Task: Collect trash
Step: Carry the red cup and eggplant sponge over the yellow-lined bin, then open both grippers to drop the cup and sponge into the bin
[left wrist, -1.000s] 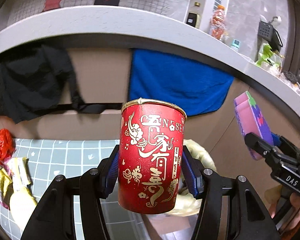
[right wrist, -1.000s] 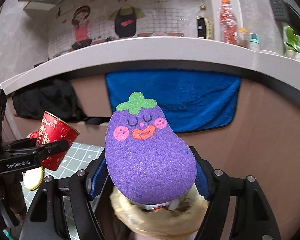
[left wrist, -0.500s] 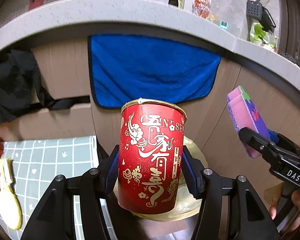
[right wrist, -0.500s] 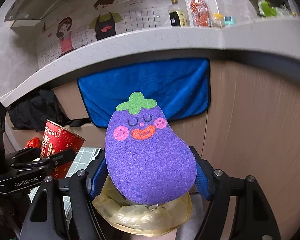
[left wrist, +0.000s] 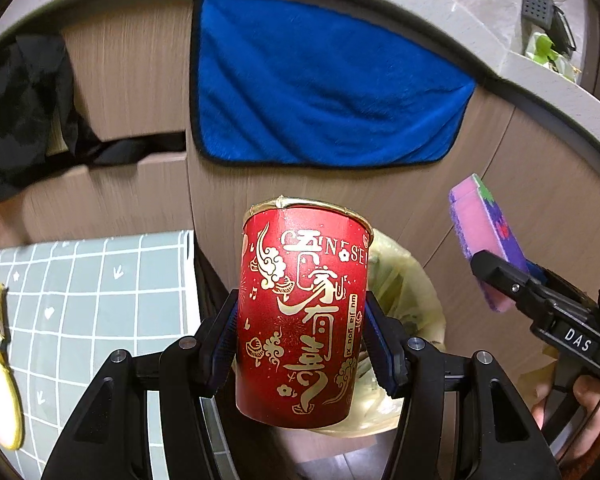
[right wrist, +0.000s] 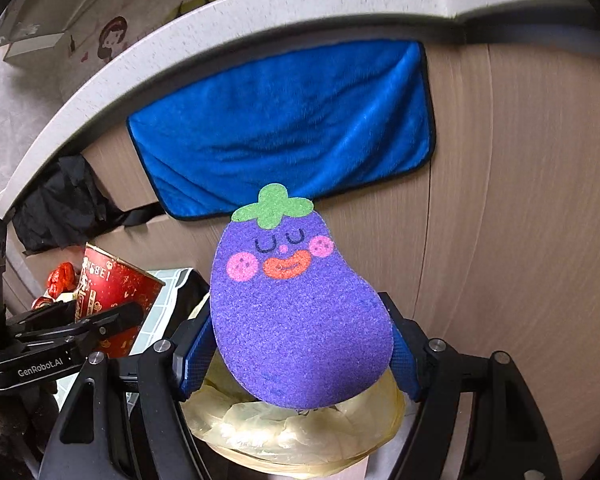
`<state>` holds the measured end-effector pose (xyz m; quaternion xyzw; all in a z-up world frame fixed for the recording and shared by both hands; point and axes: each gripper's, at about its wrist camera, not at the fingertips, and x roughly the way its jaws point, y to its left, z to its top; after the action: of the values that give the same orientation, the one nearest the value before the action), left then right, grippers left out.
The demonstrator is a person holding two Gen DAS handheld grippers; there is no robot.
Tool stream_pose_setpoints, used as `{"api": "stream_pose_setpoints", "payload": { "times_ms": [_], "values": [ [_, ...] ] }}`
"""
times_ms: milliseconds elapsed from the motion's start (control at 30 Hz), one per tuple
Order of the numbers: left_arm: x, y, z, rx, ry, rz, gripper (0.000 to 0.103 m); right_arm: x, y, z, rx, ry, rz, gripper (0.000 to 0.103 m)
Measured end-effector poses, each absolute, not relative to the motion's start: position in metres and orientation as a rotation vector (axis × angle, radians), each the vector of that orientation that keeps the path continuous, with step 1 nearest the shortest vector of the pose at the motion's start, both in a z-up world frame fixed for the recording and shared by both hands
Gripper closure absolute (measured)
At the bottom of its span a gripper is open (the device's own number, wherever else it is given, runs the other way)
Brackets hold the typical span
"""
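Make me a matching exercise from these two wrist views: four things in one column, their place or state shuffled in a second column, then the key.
1. red paper cup
2. eggplant sponge
3. blue towel
4. yellow-lined bin

a. hanging on the cabinet front
b. below both grippers
c. clamped in the left gripper
d. clamped in the right gripper

Pairs: 1-c, 2-d, 3-a, 4-b

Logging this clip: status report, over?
Left gripper shut on red cup. Right gripper shut on eggplant sponge. Both above lined bin; nothing blocking.
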<state>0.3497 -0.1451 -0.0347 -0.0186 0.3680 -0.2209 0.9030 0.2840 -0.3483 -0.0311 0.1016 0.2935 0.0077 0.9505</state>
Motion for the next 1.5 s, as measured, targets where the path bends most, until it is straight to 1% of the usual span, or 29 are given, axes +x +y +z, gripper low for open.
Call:
{"api": "stream_pose_setpoints", "payload": {
  "times_ms": [433,967,1000,1067,1100,1133,1500],
  "values": [
    [0.369,-0.147,-0.061,-0.049,0.841,-0.467,0.046,0.301,-0.345,-0.056,0.222,0.658,0.026,0.032],
    [0.375,-0.154,-0.065,-0.033,0.833,-0.5,0.046,0.309,-0.344,-0.061,0.229,0.673,0.057,0.032],
    [0.376,-0.153,-0.065,-0.044,0.825,-0.522,0.044,0.309,-0.343,-0.062,0.226,0.673,0.053,0.032],
    [0.378,-0.153,-0.066,-0.044,0.838,-0.528,0.037,0.312,-0.342,-0.062,0.217,0.676,0.035,0.031],
    [0.378,-0.153,-0.066,-0.043,0.84,-0.523,0.027,0.312,-0.342,-0.063,0.211,0.677,0.022,0.031],
    [0.378,-0.152,-0.066,-0.047,0.837,-0.523,0.02,0.313,-0.342,-0.064,0.213,0.674,0.013,0.031],
    [0.376,-0.143,-0.054,-0.067,0.816,-0.487,0.02,0.313,-0.341,-0.063,0.252,0.662,0.053,0.03]
  ]
}}
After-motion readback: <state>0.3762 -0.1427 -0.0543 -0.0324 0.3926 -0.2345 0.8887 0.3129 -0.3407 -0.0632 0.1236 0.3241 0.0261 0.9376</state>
